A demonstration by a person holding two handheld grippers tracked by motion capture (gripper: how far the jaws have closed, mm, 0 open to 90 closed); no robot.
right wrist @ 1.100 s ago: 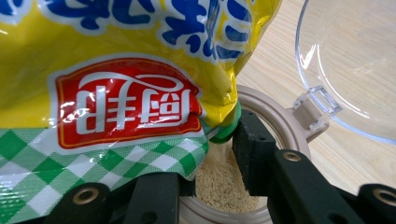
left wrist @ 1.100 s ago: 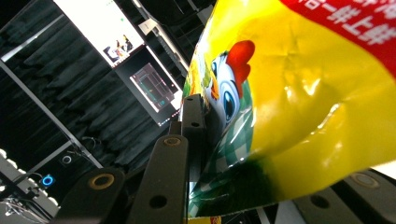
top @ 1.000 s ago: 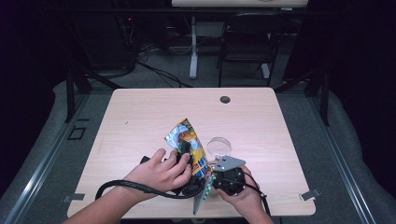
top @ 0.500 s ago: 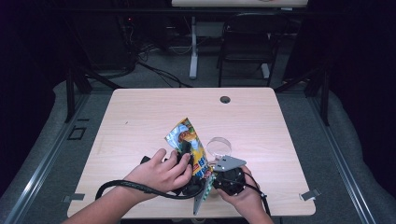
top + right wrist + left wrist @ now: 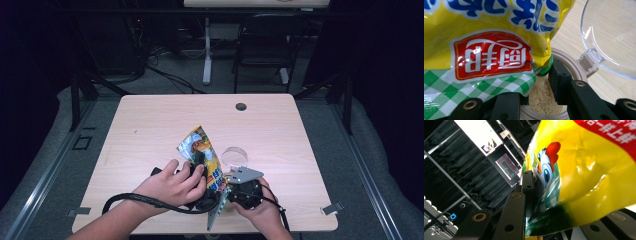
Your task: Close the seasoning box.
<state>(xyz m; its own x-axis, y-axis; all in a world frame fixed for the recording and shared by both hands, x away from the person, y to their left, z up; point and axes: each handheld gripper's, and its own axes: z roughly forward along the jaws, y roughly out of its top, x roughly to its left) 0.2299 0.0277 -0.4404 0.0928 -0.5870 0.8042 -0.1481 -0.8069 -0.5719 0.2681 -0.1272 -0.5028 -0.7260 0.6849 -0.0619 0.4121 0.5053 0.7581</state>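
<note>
High view: both hands [image 5: 172, 185] low, each gripper's jaws clamped on the tilted seasoning bag [image 5: 204, 155].

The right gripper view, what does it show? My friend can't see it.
A yellow seasoning bag tips upside down over a round jar holding beige powder. The jar's clear lid is flipped open, and the claw grips the jar.
</note>
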